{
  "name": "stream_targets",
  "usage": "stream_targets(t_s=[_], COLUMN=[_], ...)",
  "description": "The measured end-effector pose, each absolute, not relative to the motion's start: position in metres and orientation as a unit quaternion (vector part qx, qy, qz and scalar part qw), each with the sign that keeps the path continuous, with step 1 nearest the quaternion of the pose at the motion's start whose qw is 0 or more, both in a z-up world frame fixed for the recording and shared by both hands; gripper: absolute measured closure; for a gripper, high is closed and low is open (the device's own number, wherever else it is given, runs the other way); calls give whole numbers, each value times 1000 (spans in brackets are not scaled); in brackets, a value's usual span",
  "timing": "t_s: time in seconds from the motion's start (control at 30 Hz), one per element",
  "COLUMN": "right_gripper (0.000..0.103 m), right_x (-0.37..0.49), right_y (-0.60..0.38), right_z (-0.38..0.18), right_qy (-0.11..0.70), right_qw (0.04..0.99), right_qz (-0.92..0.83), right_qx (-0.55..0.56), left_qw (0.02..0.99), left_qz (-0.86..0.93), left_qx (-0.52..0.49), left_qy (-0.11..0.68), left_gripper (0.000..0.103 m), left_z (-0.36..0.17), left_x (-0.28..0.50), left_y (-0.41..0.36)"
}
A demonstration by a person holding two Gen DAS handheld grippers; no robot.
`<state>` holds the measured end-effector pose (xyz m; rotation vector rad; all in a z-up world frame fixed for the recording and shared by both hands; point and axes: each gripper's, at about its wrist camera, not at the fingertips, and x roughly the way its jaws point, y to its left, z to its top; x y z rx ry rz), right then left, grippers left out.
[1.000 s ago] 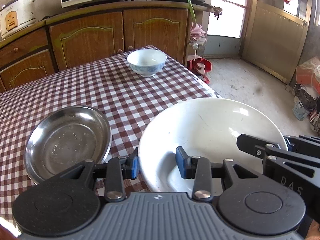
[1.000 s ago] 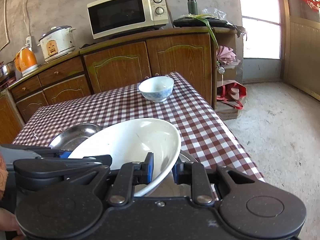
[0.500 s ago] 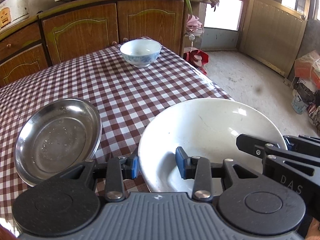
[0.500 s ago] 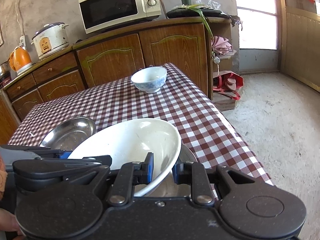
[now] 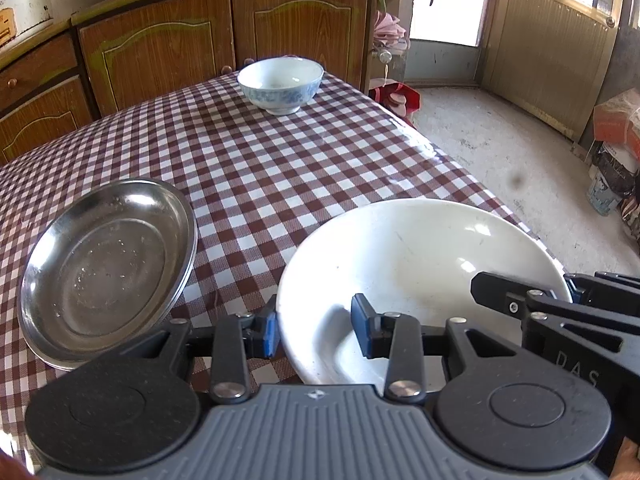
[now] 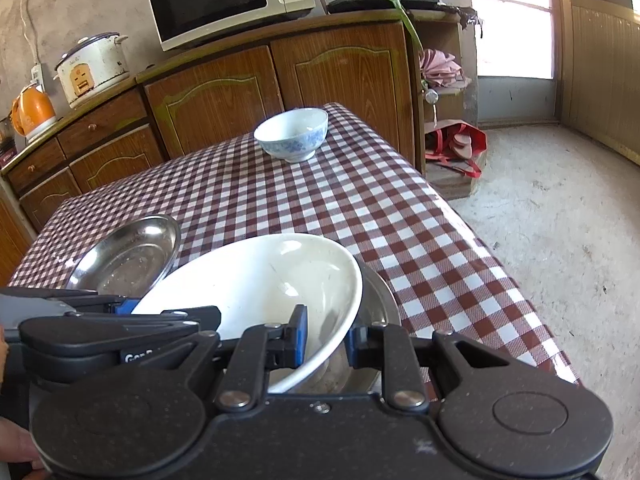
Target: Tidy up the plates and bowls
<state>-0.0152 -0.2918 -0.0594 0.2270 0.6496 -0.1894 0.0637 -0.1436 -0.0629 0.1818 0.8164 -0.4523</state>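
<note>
Black left gripper (image 5: pixel 314 330), right gripper (image 6: pixel 327 342): blue pads, silver screws.

Before you: table (image 5: pixel 280 168) covered in a red-and-white checked cloth. Resting directly on it are 1 blue-patterned bowl (image 5: pixel 280 84) near the far edge and 1 steel plate (image 5: pixel 108 268) at near left, well apart

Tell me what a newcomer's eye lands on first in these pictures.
First the big white bowl at the near edge of the checked table, its rim pinched by both the left gripper and the right gripper. Next, the steel dish lying left of it, and the blue-patterned bowl standing alone at the far end.
</note>
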Motion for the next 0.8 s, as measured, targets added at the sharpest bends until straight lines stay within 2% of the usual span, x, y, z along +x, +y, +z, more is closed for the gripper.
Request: stream_targets(t_s=[0.13,0.17,0.67,0.77,0.8], right_gripper=[78,78,78,74,70], right_x=[-12,-11,-7,-6,-7], right_y=[-292,-292,-295,-294,-295], right_z=[-64,-65,-73,-69,-67], right_qy=[326,329,337,335,334], right_qw=[934,934,931,932,932], right_qz=[-93,-93,-101,-108,-111], right_qx=[109,108,93,86,84], left_qw=[891,890,888,889,889], left_qz=[-220,-229,-236,-236,-237], left_qx=[97,96,72,65,63], left_qy=[385,384,388,386,386], left_gripper=[67,71,70,70,70], left_z=[-63,-62,-63,-61,-60], left_x=[62,61,66,67,68], left_y=[-146,-147,-140,-138,-138])
